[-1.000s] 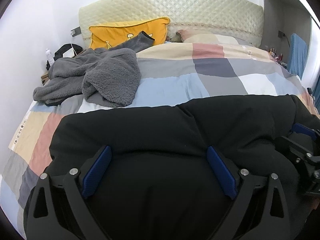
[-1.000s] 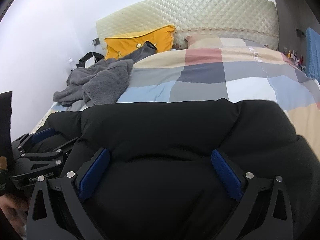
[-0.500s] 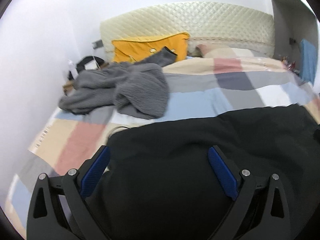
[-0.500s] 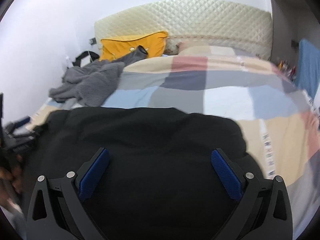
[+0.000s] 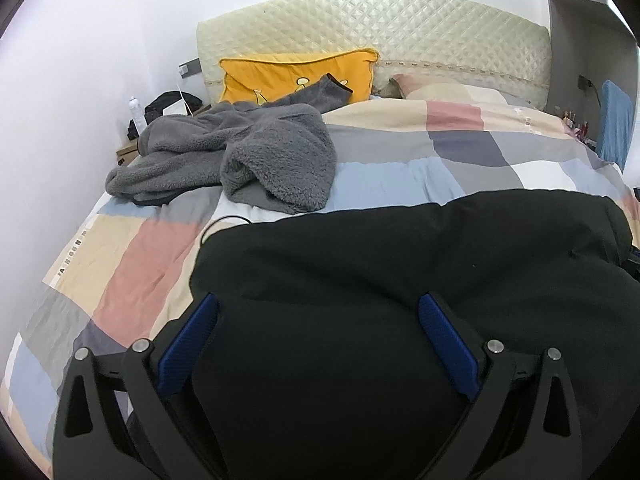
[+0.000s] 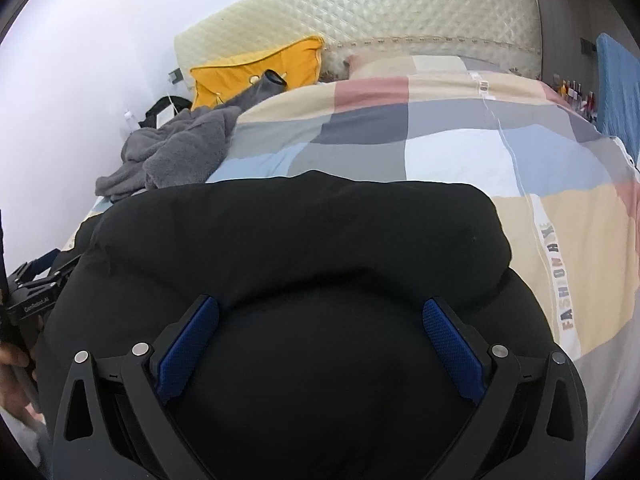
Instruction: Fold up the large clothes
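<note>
While the checked duvet (image 5: 400, 168) stretches ahead of both tools, the black padded coat (image 5: 360, 280) lies bundled directly under and between their fingers. The left gripper (image 5: 316, 340) has just been widening and now stands spread, as does the right gripper (image 6: 316, 340); whether the pads press the coat I cannot tell. Puffy, slippery-looking filling could spring the fold apart. Ahead to the left slumps a gray fleece garment (image 5: 240, 152).

Left gripper (image 5: 318, 344) just widened, splayed; right gripper (image 6: 320, 346) splayed.
</note>
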`<state>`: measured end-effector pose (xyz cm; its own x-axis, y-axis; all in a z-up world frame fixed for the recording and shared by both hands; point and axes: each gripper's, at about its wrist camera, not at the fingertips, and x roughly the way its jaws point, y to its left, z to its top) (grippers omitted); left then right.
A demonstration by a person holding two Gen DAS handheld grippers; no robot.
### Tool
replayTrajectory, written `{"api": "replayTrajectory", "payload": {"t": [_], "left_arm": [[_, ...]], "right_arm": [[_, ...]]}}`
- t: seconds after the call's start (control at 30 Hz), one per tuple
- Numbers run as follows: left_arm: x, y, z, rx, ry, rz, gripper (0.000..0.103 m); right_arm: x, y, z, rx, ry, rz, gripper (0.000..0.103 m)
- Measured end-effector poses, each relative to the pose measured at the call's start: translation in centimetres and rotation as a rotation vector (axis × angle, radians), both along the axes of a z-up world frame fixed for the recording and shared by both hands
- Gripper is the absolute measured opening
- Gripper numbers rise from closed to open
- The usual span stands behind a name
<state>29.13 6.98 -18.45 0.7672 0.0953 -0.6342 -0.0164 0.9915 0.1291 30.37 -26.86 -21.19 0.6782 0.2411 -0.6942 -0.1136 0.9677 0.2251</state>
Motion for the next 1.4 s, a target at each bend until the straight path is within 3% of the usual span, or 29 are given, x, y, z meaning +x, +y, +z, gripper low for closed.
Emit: {"api": "replayTrajectory", "payload": {"t": [0.17,0.4,0.63,0.9,1.13,1.4], "left_arm": [[-0.6,0.0,2.1,-0.028,-0.007,-0.001,0.103],[-4.3,-0.5,9.3,-0.112,-0.111,-0.033,0.103],[-8.6,-1.7,17.1,-0.189,-0.170,-0.070,0.103],[-16.3,-2.2,23.9,-0.185,-0.309,-0.123,0.103],[-23.8,-1.4,27.9,-0.204,-0.391,-0.154,0.103],[-29.1,-1.4,27.8,-0.251,-0.343,-0.215,0.103]], "right_arm": [[-0.8,-0.2,2.3,0.046,-0.030,-0.035,0.103],[-4.3,0.9,11.0,0.009,-0.216,-0.023,0.103],[-10.7,1.3,20.4,0.033,-0.421,-0.057,0.103],[-20.1,4.3,28.5,-0.034,-0.584,-0.002,0.103],[-27.5,7.5,32.1,-0.051,-0.684,0.042,0.103],[-33.6,9.3,31.9,-0.089,-0.674,0.024,0.103]]}}
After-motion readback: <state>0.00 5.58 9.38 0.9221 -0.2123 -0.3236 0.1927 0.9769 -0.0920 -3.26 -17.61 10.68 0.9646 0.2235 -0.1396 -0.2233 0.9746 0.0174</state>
